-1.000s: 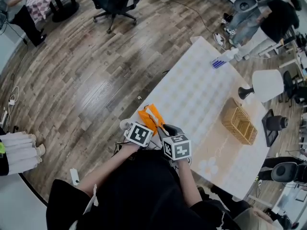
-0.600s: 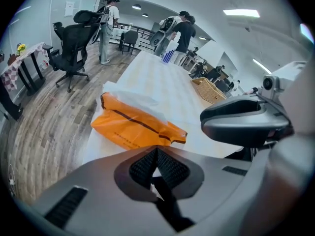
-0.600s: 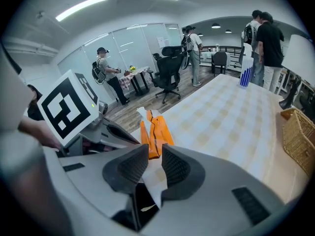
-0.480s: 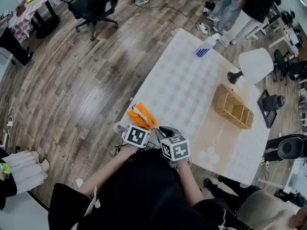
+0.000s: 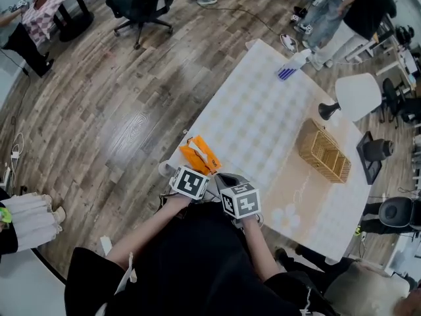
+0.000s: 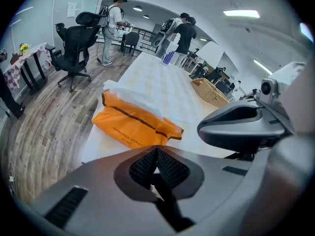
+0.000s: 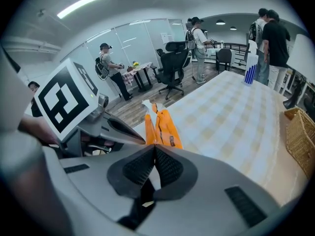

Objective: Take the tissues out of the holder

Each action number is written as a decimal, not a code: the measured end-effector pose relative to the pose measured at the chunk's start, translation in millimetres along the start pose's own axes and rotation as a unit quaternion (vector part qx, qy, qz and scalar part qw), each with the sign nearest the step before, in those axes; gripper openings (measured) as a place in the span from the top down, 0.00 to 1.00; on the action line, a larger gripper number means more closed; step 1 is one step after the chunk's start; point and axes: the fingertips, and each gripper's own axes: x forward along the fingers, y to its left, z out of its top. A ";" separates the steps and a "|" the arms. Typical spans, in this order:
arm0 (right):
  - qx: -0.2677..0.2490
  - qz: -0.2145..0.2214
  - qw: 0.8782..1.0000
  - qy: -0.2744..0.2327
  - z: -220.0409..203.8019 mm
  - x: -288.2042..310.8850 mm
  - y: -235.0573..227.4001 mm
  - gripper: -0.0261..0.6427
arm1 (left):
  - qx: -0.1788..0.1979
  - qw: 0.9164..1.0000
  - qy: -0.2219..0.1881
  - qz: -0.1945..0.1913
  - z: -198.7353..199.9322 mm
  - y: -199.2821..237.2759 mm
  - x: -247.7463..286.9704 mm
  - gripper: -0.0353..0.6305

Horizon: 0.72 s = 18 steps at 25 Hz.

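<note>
One orange tissue holder (image 5: pixel 200 155) lies flat at the near left corner of the worktop (image 5: pixel 263 117), a soft pouch with a dark seam line along it, and white tissue (image 6: pixel 132 93) pokes out of the end that points toward the far edge. Just in front of it, at the near edge, the two claws sit side by side, each angled down toward the worktop. The left claw (image 6: pixel 156 150) has its ribbed pads pressed tip to tip with nothing caught between them, and the holder lies just beyond its tips, apart from them. The right claw (image 7: pixel 154 148) has just been closing and its pads now meet as well. The holder shows directly past its tips, and I cannot make out anything clamped there, only a pale sliver in the gap behind the pads. The marker cube of the left claw (image 5: pixel 191 183) and that of the right claw (image 5: pixel 241 201) sit close together above the person's forearms. Farther along, near the right edge, stands a wicker basket (image 5: pixel 324 158), with a white-shaded lamp (image 5: pixel 358 96) beyond it and a blue-and-white bottle (image 5: pixel 289 70) at the far corner. Around the worktop lie a wood-plank floor (image 5: pixel 99 97) and a black office chair (image 5: pixel 141 2).
</note>
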 end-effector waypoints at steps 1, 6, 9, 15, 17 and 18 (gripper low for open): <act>-0.002 0.002 1.000 0.001 0.9 0.9 1.4 0.94 | -0.003 1.000 0.000 0.002 -0.8 1.7 -1.1 0.94; -0.009 0.006 1.000 0.012 -0.5 6.5 4.8 0.94 | -0.013 1.000 -0.002 0.010 -2.7 8.8 -5.4 0.94; -0.012 0.002 1.000 0.025 -5.6 9.5 4.8 0.94 | -0.018 1.000 -0.002 0.011 -4.7 10.0 -5.2 0.94; 0.001 -0.024 0.999 0.028 -8.8 7.0 -1.4 0.94 | -0.017 1.000 0.004 0.008 -7.2 8.2 -3.1 0.94; 0.013 -0.030 0.999 0.025 -9.3 3.9 -3.9 0.94 | -0.010 1.000 0.003 0.006 -6.6 6.4 -3.8 0.94; 0.019 -0.031 0.999 0.023 -9.4 2.7 -5.2 0.94 | -0.006 1.000 0.002 0.007 -5.3 6.0 -4.3 0.94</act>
